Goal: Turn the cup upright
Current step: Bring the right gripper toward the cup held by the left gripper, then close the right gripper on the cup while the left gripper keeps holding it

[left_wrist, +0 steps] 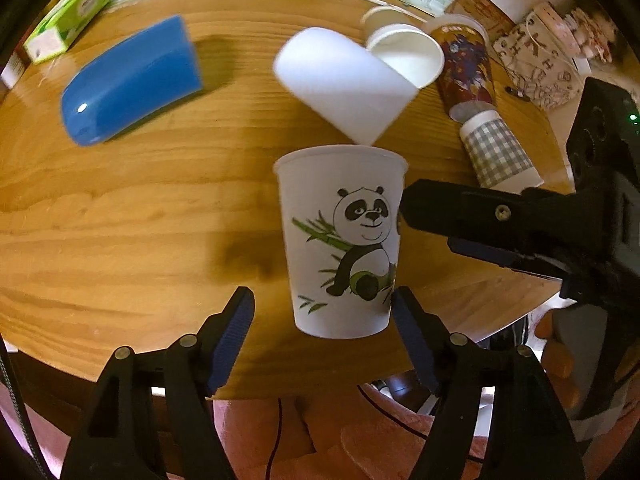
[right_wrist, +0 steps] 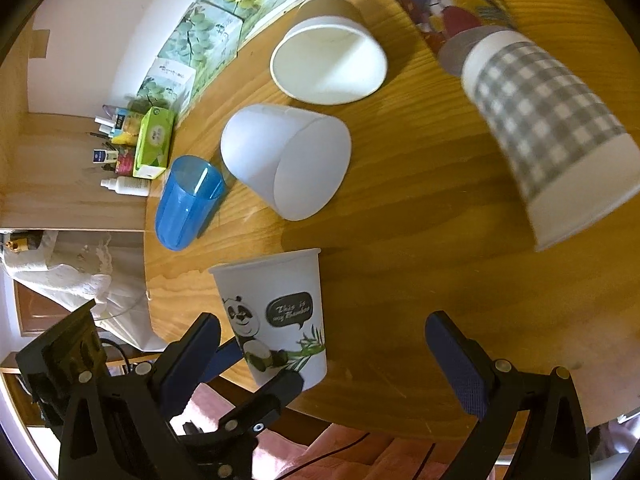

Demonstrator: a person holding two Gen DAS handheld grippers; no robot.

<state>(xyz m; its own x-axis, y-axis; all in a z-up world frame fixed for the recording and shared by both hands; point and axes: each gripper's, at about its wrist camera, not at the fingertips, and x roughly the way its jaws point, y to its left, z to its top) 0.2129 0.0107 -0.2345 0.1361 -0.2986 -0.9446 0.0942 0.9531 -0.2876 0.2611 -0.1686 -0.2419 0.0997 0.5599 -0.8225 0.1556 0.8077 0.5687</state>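
Observation:
A white paper cup with a panda print (left_wrist: 340, 244) stands upright near the front edge of the round wooden table (left_wrist: 120, 216). It also shows in the right wrist view (right_wrist: 276, 316). My left gripper (left_wrist: 322, 320) is open, its blue-padded fingers on either side of the cup's base, not pressing it. My right gripper (right_wrist: 322, 356) is open, with the panda cup near its left finger. In the left wrist view the right gripper's finger (left_wrist: 460, 212) sits just right of the cup.
Several cups lie on their sides behind it: a blue plastic cup (left_wrist: 132, 80), a frosted white cup (left_wrist: 344, 84), a white paper cup (left_wrist: 408, 56), a patterned cup (left_wrist: 468, 68) and a checked cup (left_wrist: 500, 152). A green box (left_wrist: 68, 20) sits far left.

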